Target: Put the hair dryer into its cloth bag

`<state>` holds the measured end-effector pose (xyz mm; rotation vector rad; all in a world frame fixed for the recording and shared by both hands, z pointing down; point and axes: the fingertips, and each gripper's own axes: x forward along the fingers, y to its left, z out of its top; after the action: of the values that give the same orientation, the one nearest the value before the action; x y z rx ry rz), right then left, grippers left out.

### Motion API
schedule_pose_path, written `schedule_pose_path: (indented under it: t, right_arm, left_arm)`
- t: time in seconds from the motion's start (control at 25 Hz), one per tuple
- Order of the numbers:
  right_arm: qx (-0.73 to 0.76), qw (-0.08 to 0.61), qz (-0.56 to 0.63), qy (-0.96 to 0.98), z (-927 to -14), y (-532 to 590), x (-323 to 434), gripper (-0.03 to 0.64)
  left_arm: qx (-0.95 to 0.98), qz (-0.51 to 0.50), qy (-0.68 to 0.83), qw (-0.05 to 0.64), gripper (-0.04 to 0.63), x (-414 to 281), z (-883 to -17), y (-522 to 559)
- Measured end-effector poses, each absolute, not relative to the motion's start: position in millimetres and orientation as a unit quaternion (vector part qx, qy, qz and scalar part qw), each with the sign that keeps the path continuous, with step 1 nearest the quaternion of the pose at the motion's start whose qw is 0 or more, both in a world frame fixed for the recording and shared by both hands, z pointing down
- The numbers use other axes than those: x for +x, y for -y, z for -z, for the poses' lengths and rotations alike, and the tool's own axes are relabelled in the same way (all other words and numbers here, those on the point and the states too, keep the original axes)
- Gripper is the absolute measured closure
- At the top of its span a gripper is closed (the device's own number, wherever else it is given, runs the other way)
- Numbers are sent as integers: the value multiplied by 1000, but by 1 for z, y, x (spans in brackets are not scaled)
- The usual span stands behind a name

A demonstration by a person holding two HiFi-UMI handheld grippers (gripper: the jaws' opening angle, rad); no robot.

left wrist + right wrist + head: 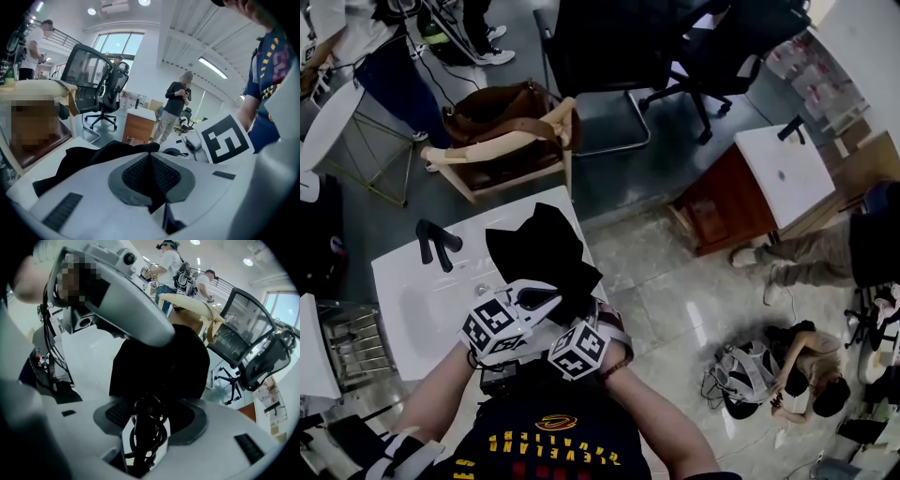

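The left gripper pinches the cloth bag edge; the right gripper grips a black cord. Best: keep the mouth wide & feed the cord in slow.

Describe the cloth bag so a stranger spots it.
Find the white counter with the black faucet, lower left in the head view. The cloth bag is held over its right edge, pinched by the left gripper. It is the only soft, floppy black thing.

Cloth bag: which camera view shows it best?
The head view: the black bag shows nearly whole, its outline clear against the white table. The left gripper view shows only a fold pinched in the jaws and cloth beyond; the right gripper view shows a dark shape behind a cord in the jaws.
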<state>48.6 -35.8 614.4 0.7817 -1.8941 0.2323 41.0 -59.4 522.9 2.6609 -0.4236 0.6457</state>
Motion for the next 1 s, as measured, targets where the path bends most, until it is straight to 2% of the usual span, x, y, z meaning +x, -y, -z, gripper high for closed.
schedule_pose_path:
  t: [0.2, 0.36, 0.52, 0.6, 0.72, 0.84, 1.0]
  right_arm:
    - [359, 459, -180, 793, -619, 47, 51, 400]
    - [379, 394, -259, 796, -623, 70, 45, 400]
    - [396, 355, -284, 798, -629, 88, 38, 400]
    - [405, 346, -285, 797, -629, 95, 36, 400]
    - [408, 345, -286, 795, -628, 105, 33, 400]
    - [403, 355, -281, 796, -626, 109, 31, 400]
    - [396, 371, -257, 800, -622, 110, 33, 400]
  left_arm:
    - [944, -229, 130, 201, 583, 38, -524, 51]
    - [943, -204, 120, 234, 583, 38, -524, 35]
    - [935, -166, 147, 278, 584, 29, -528, 37]
    - [931, -151, 161, 290, 584, 24, -527, 42]
    - [932, -177, 196, 248, 583, 13, -534, 51]
    - [927, -193, 242, 214, 507, -2, -537, 61]
    - [889, -126, 355, 261, 488, -42, -531, 107]
